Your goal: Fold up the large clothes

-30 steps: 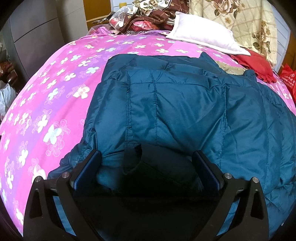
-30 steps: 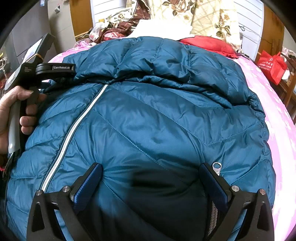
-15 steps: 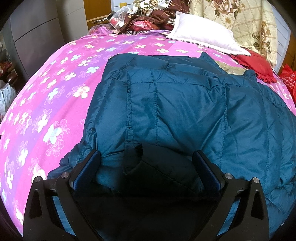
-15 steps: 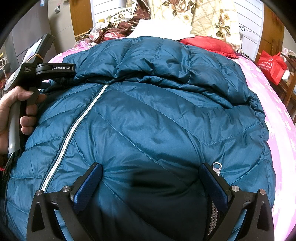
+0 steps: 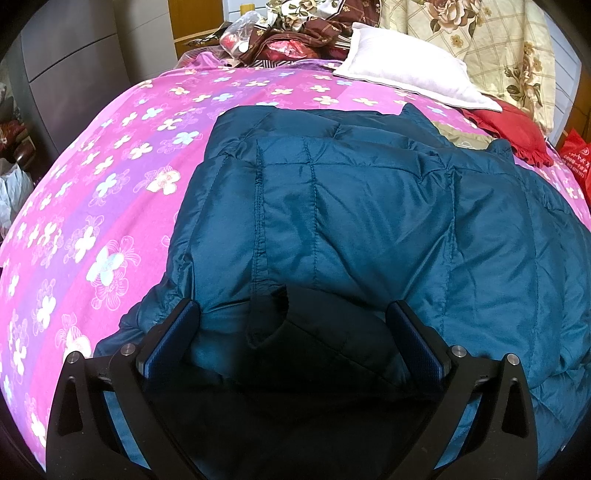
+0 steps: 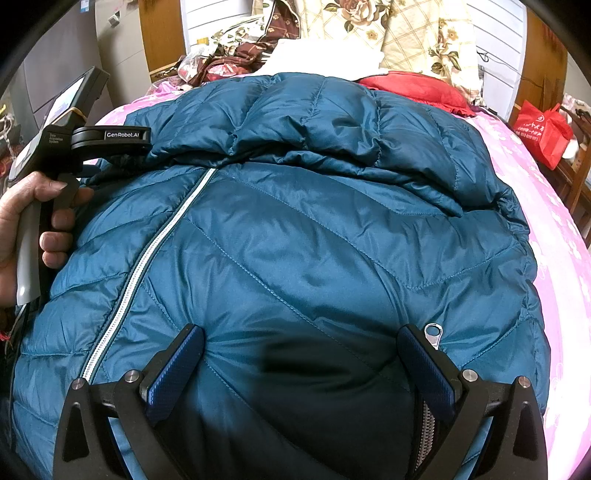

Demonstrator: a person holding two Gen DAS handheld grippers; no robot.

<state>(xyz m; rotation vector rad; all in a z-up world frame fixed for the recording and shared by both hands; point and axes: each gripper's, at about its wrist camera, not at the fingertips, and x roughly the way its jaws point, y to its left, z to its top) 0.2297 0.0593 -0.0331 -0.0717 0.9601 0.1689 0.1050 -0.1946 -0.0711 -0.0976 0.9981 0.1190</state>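
A large teal quilted down jacket [image 5: 362, 221] lies spread on the bed, also filling the right wrist view [image 6: 295, 240]. Its white zipper [image 6: 147, 266] runs diagonally at the left, and a zipper pull [image 6: 432, 332] sits by the right finger. My left gripper [image 5: 293, 325] is open, its jaws wide apart over a fold of the jacket near its left edge. My right gripper [image 6: 301, 350] is open, jaws wide apart over the jacket's front panel. The left gripper's body and the hand holding it [image 6: 40, 221] show at the left of the right wrist view.
A pink floral bedsheet [image 5: 110, 184] covers the bed. A white pillow [image 5: 406, 74], a red cloth [image 5: 517, 129] and a heap of patterned bedding [image 5: 295, 33] lie at the head. A red bag [image 6: 539, 129] stands off the bed's right side. Grey cabinets [image 5: 74, 55] stand at left.
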